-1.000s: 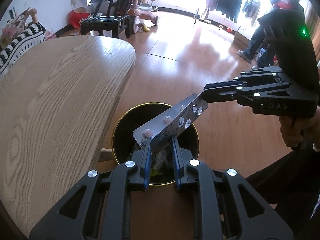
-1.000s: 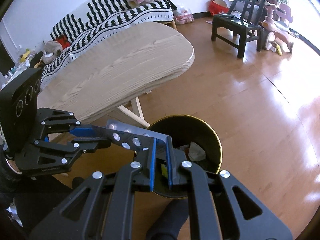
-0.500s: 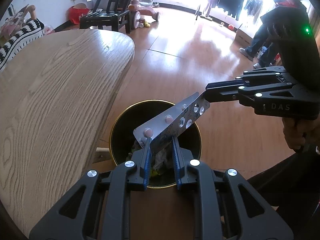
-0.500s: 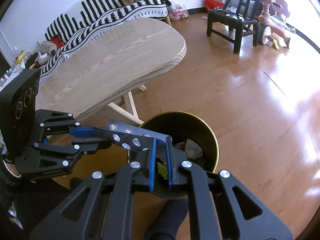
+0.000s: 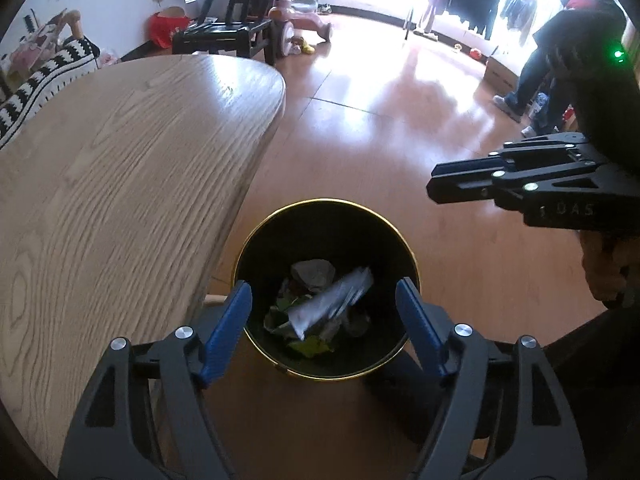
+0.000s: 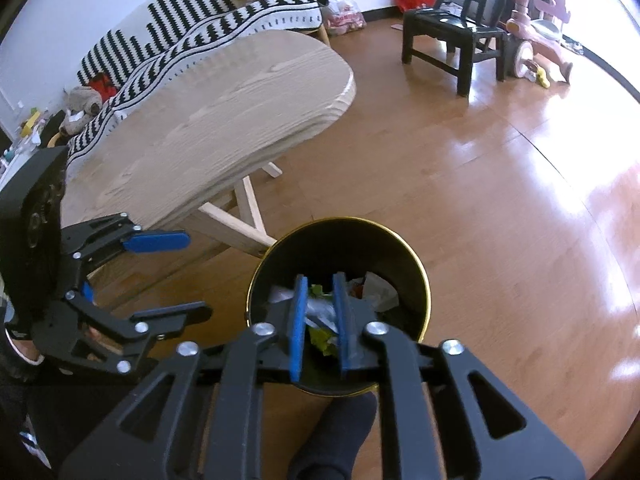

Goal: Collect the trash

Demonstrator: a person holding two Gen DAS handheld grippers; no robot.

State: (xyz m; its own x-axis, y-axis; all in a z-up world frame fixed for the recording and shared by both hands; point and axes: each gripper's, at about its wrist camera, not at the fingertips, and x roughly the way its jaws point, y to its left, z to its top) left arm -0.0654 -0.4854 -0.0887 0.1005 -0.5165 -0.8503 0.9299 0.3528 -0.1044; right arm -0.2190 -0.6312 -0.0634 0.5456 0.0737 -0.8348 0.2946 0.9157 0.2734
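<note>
Left hand-held gripper (image 5: 324, 308) above black gold-rimmed trash bin (image 5: 256, 240), jaws just spread wide, holding nothing. Right hand-held gripper (image 6: 320, 316) just parted slightly, also holding nothing. Silver blister pack (image 5: 328, 304) inside bin on crumpled trash, beside wooden table (image 5: 120, 184).

Below your two grippers the round black gold-rimmed bin (image 5: 256, 240) stands open-mouthed, crumpled paper and wrappers (image 5: 320, 304) low inside. To your left, the light oak oval tabletop (image 5: 120, 184) and its pale wooden legs (image 6: 248, 216) crowd close; rightward, bare wood floor (image 6: 500, 208).
</note>
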